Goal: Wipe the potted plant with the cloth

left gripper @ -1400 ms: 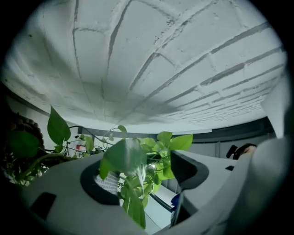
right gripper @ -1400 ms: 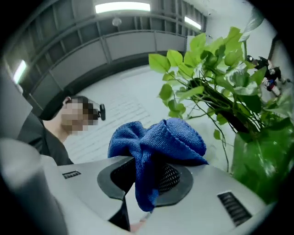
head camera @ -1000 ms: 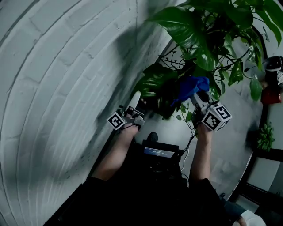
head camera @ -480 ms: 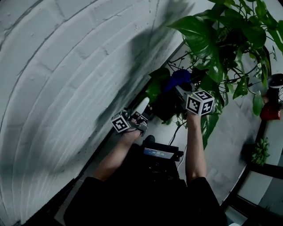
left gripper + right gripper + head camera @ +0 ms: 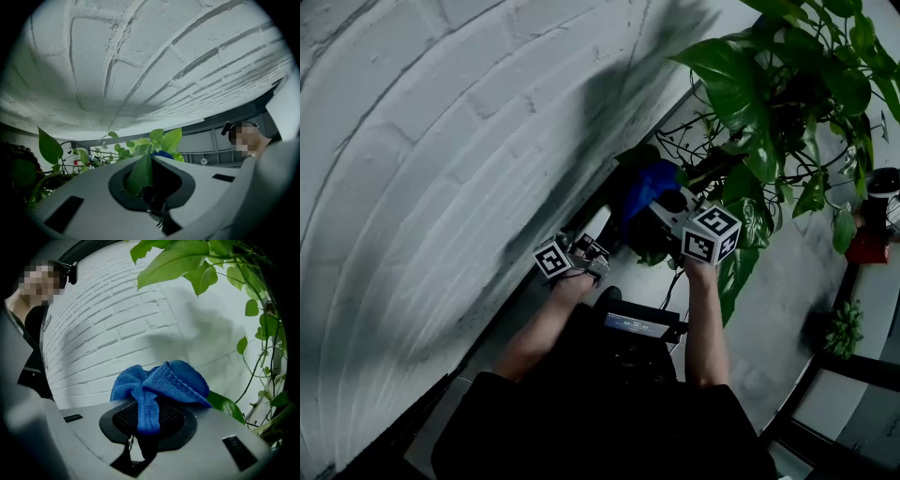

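The potted plant (image 5: 766, 98) stands against the white brick wall (image 5: 441, 150), its big leaves spreading at the upper right of the head view and thin stems trailing down toward the grey floor (image 5: 778, 309). Its pot is too dark to make out.

The right tongs (image 5: 664, 202) are clamped on the blue cloth (image 5: 645, 184). In the head view their long axis runs from the marker cube at lower right up and to the left, so the cloth leads toward the wall and sits among the plant's low, dark leaves. In the right gripper view the cloth is a bunched lump bulging past the tips. One knitted fold hangs back along the line of the jaws into the hollow between them, where the jaws pinch it. A green leaf shows just behind the lump, on its right side.

The left tongs (image 5: 598, 225) point up and to the right toward the same low foliage, with the two tips near each other but apart. In the left gripper view their jaws are pressed together on one leaf (image 5: 139, 173). That leaf stands on edge between them, its long axis along the jaws and its tip pointing away from the camera. The blue of the cloth peeks out just past the tip.
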The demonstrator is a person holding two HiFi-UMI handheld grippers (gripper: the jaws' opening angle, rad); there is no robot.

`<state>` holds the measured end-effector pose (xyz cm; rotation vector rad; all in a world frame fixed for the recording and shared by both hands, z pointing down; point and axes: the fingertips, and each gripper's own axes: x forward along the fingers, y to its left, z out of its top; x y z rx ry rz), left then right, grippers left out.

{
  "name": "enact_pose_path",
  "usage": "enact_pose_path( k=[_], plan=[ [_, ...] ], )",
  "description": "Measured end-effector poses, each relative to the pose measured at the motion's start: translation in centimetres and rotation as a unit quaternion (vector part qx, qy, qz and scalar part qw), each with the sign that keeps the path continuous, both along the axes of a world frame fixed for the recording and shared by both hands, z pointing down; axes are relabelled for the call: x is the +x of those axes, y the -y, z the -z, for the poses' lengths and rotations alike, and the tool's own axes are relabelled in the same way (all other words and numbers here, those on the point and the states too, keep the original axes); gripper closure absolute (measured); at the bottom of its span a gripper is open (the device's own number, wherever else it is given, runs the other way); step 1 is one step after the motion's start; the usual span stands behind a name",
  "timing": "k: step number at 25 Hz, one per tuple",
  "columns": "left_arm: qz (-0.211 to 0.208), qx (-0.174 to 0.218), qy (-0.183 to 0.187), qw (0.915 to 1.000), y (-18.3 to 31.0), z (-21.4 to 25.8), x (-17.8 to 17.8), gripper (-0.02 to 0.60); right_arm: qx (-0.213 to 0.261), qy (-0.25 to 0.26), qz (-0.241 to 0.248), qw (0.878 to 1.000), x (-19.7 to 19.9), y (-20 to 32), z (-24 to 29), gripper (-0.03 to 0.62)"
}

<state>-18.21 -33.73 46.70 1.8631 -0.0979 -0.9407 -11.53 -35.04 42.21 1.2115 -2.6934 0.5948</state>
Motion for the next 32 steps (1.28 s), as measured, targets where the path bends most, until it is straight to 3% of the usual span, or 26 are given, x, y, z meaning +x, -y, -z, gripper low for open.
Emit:
enact_pose_path(
  k=[4, 8, 11, 14, 23, 32],
  plan=[
    [0.003, -0.011, 0.001, 0.9999, 0.4, -0.6, 0.0, 0.561, 0.048, 0.007, -0.013, 0.999, 1.6, -0.6, 5.3, 0.485],
    [0.005, -0.022, -0.006, 0.9997, 0.8, -0.7, -0.1, 0.558, 0.096, -0.040, -0.103, 0.989, 6.4, 0.2, 9.5, 0.485],
    [0.010, -0.026, -0.015, 0.9995, 1.2, -0.6, -0.5, 0.554, 0.097, -0.053, -0.177, 0.978, 10.1, 1.0, 10.0, 0.485],
    [0.017, -0.019, -0.019, 0.9995, 1.5, -0.4, -0.9, 0.555, 0.077, -0.043, -0.214, 0.973, 11.8, 2.3, 8.7, 0.485],
    [0.018, 0.002, -0.021, 0.9996, 1.3, 0.3, -1.6, 0.561, -0.023, -0.024, -0.148, 0.988, 6.2, 6.5, 1.0, 0.485],
    [0.006, 0.010, -0.011, 0.9999, 0.9, -0.4, -1.7, 0.561, -0.068, 0.020, -0.060, 0.996, -0.6, 7.1, -1.4, 0.485]
  ],
)
